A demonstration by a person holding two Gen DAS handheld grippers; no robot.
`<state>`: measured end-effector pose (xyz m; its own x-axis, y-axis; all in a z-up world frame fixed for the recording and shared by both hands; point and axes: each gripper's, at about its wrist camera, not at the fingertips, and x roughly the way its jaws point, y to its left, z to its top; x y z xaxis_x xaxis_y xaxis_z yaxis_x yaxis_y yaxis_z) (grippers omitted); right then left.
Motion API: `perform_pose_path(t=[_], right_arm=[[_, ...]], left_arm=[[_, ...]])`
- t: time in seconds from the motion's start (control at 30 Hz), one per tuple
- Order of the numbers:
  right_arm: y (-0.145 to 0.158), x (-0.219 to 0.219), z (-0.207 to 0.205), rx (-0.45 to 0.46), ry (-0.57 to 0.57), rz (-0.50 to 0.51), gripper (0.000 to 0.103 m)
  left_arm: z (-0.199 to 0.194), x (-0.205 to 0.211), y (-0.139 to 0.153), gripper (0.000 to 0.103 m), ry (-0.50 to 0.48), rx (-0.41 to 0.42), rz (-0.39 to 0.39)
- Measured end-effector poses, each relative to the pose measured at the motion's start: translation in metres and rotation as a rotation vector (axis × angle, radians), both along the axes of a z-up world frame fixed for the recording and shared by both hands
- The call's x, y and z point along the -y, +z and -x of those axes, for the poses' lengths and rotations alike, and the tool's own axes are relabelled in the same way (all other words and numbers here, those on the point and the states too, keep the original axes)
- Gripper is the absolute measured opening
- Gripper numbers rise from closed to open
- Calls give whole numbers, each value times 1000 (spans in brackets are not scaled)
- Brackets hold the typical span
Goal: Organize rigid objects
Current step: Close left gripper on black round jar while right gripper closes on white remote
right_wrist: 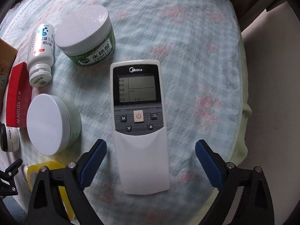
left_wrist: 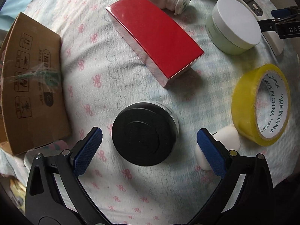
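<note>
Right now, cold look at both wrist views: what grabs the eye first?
In the left wrist view, the red box lies mid-cloth, with the black-lidded jar just ahead of the open left tool and the yellow tape roll at right. In the right wrist view, the white remote lies lengthwise between the open right tool's fingers.

This is a home, most likely a bedroom. Everything lies on a soft quilted bedspread [right_wrist: 187,37] printed with pink bows, its edge dropping away to the right of the right claw. The things on it are household ones: a Midea air-conditioner remote [right_wrist: 138,123] between the right claw's fingers, cream jars [right_wrist: 88,37] and a pill bottle [right_wrist: 40,54] ahead of it to the left, a cosmetics box [left_wrist: 155,35] ahead of the left claw, tape [left_wrist: 260,105] to its right, and a cardboard carton [left_wrist: 31,82] to its left.
</note>
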<state>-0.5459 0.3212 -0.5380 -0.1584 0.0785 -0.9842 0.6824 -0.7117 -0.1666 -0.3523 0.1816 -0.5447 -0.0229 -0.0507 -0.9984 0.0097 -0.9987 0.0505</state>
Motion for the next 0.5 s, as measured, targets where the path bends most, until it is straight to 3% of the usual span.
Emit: perform_pose_path(t=[0.13, 0.27, 0.4, 0.5], right_arm=[[-8, 6, 1, 14, 38, -42, 84], [-8, 11, 0, 42, 60, -45, 73], [-7, 15, -2, 68, 83, -43, 55], [-6, 17, -6, 65, 101, -59, 54]], left_arm=[[3, 3, -6, 94, 25, 20, -22], [2, 8, -9, 91, 57, 38, -65], [2, 9, -6, 80, 62, 37, -99], [2, 8, -1, 67, 57, 33, -113]])
